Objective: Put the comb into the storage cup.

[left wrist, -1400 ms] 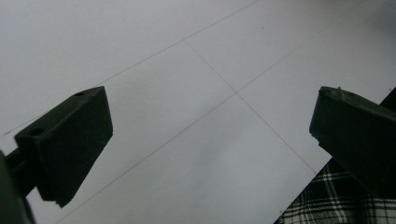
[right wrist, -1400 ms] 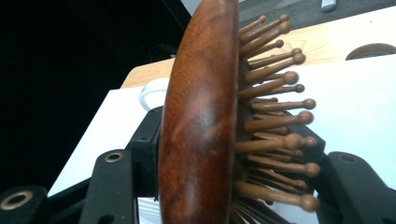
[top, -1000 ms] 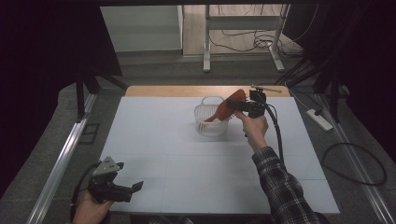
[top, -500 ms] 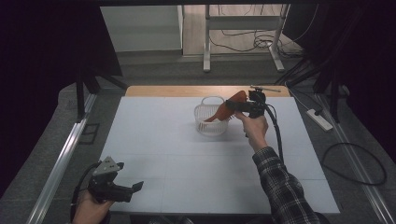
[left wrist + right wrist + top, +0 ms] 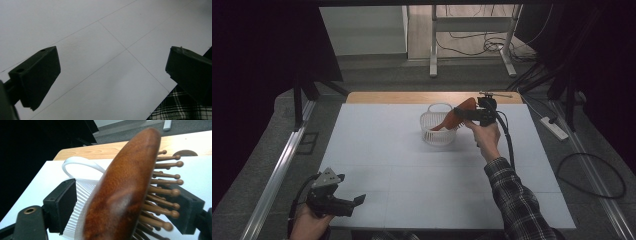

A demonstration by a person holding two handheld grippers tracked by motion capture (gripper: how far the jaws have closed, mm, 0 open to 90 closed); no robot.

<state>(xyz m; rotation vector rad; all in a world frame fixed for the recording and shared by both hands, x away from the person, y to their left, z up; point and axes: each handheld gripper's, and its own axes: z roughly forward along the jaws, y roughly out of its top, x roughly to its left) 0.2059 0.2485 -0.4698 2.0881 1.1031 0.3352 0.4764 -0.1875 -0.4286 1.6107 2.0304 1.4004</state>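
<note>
A brown wooden hairbrush (image 5: pixel 453 119) with peg bristles leans in a white ribbed basket (image 5: pixel 432 136) at the table's far middle. Its head sticks up to the right. My right gripper (image 5: pixel 462 113) reaches in from the right around that head. Its jaws have just been opening. In the right gripper view the brush (image 5: pixel 125 185) stands between the jaws of the right gripper (image 5: pixel 125 205). A gap shows at the left pad, where basket ribs (image 5: pixel 80 192) are visible, and the bristle tips reach the right pad. My left gripper (image 5: pixel 354 202) (image 5: pixel 112 67) hangs open and empty over the near left of the table.
The white table (image 5: pixel 377 150) has a wooden strip (image 5: pixel 387 97) along its far edge. A metal rail (image 5: pixel 277 175) runs down the left side. A power strip (image 5: pixel 553 127) and cables lie on the floor to the right. A plaid sleeve (image 5: pixel 517 200) crosses the near right.
Neither hand has shifted, and the brush leans in the basket at the same tilt as before.
</note>
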